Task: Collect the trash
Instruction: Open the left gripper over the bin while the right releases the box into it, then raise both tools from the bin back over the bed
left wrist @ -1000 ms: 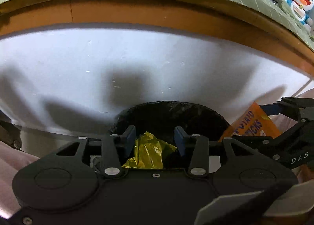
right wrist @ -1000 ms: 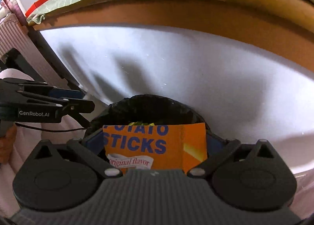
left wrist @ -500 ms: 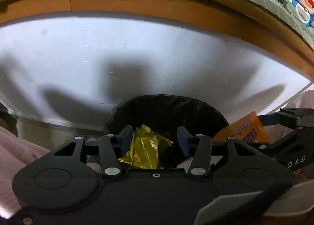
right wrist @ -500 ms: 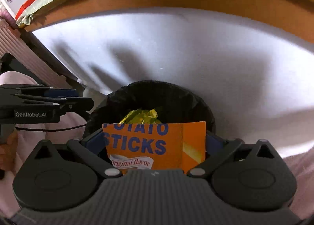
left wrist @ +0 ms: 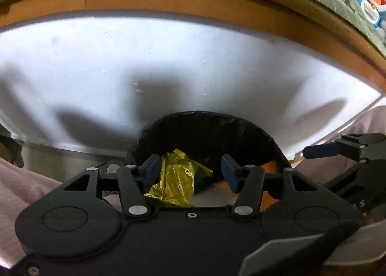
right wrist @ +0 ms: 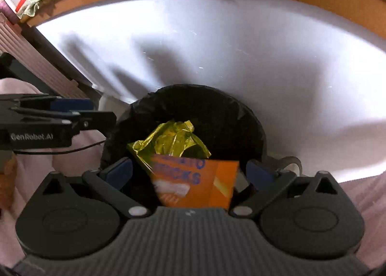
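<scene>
Lying in one bin (right wrist: 248, 119): one gold wrapper (right wrist: 173, 141), one orange box (right wrist: 207, 184).

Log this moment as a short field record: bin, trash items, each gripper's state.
bin: black-lined bin against a white panel
yellow wrapper: crumpled foil over the bin mouth, between the left gripper pads, not pressed
orange box: potato sticks box blurred, clear of both right gripper pads
left gripper: open, jaws just opening
right gripper: open
</scene>
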A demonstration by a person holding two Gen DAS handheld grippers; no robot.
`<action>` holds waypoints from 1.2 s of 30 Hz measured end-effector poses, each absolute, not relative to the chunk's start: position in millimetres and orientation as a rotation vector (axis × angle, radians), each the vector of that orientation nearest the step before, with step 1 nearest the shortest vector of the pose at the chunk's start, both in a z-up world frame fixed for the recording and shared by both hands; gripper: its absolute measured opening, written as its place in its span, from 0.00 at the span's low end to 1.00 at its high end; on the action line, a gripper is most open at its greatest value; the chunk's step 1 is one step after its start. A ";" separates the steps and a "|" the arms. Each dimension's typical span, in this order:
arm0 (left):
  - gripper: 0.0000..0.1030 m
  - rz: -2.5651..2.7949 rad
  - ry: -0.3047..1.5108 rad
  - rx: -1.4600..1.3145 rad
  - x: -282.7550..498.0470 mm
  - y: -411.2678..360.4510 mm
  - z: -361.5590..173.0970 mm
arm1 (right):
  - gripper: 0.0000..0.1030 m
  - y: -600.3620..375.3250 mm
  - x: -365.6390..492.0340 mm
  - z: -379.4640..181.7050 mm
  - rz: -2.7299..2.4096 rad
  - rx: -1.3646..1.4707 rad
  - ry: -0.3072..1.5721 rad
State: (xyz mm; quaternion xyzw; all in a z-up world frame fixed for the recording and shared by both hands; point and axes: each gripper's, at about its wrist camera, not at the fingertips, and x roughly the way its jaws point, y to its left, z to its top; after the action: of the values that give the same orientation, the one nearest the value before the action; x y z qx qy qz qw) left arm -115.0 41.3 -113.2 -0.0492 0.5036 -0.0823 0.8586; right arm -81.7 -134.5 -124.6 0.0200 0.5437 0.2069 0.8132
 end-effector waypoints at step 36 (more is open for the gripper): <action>0.79 -0.268 0.965 -0.086 -108.3 44.6 -54.7 | 1.00 -145.5 -89.0 -37.1 0.403 -0.061 0.944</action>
State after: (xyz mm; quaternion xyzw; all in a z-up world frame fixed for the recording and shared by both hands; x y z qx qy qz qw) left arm -108.3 44.6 -54.7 -0.0413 0.4624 -0.1284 0.8764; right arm -89.0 -145.5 -37.1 -0.0290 0.4515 0.1928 0.8707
